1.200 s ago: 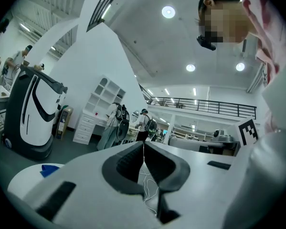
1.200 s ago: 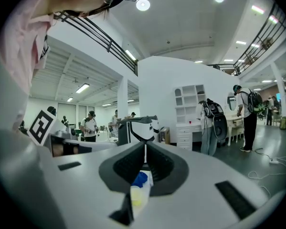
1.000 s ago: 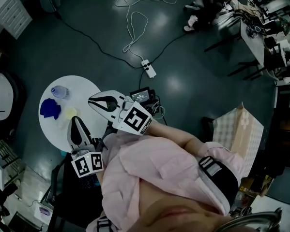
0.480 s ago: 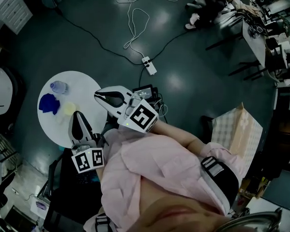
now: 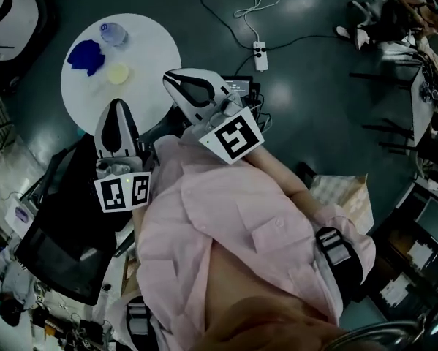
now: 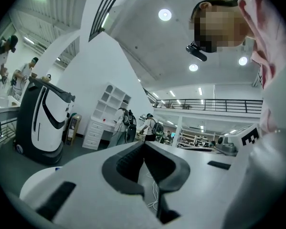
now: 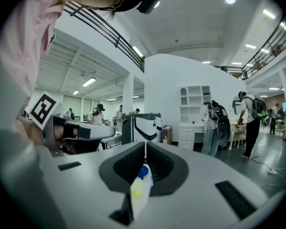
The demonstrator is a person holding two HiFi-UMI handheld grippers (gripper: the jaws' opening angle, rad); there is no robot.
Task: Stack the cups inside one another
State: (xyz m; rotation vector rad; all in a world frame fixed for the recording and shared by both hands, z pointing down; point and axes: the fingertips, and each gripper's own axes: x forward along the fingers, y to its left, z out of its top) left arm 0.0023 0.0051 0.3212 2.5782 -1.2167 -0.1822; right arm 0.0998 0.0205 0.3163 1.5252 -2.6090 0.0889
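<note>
Yellow cup is sitting just ahead of the left gripper, nearer than the right gripper. Both are hanging closed, empty.

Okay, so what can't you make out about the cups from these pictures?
Head view: clear cup, blue cup and yellow cup on the round table are too small and dim to tell upright from tipped.
Right gripper view: the shut right gripper leaves only blue and yellow slivers in its lower gap; clear cup hidden.
Left gripper view: the shut left gripper blocks the table; no cup made out.
</note>
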